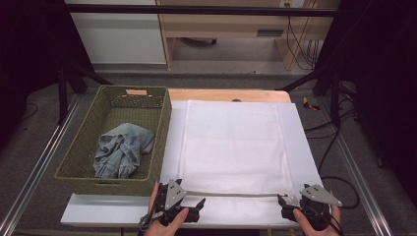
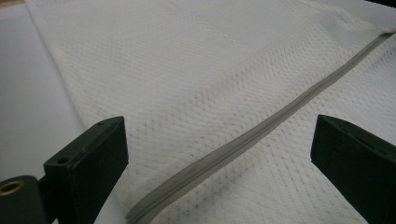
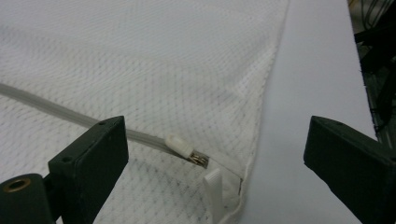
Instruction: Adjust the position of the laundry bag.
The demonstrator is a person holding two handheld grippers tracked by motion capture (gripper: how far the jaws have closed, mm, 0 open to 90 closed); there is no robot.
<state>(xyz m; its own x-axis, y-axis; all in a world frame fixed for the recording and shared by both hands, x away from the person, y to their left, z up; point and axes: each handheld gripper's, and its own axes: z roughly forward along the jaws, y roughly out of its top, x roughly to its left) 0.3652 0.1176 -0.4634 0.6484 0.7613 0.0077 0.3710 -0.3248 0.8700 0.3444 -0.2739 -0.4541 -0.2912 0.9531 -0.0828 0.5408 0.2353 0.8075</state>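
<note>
A white mesh laundry bag (image 1: 231, 142) lies flat on the white table cover. Its grey zipper (image 1: 231, 193) runs along the near edge. In the left gripper view the zipper (image 2: 261, 128) crosses diagonally between the jaws of my left gripper (image 2: 217, 135), which stands open just above the bag (image 2: 187, 60). My right gripper (image 3: 215, 126) is open over the zipper's right end, where the slider (image 3: 187, 150) and its white pull tab (image 3: 214, 189) sit near the bag's corner. From above, the left gripper (image 1: 196, 206) and the right gripper (image 1: 286, 206) hover at the two zipper ends.
A green woven basket (image 1: 162, 132) stands left of the bag and holds a crumpled blue denim garment (image 1: 120, 150). Bare white table cover (image 3: 317, 70) lies right of the bag. Black stand legs and cables sit on the floor around the table.
</note>
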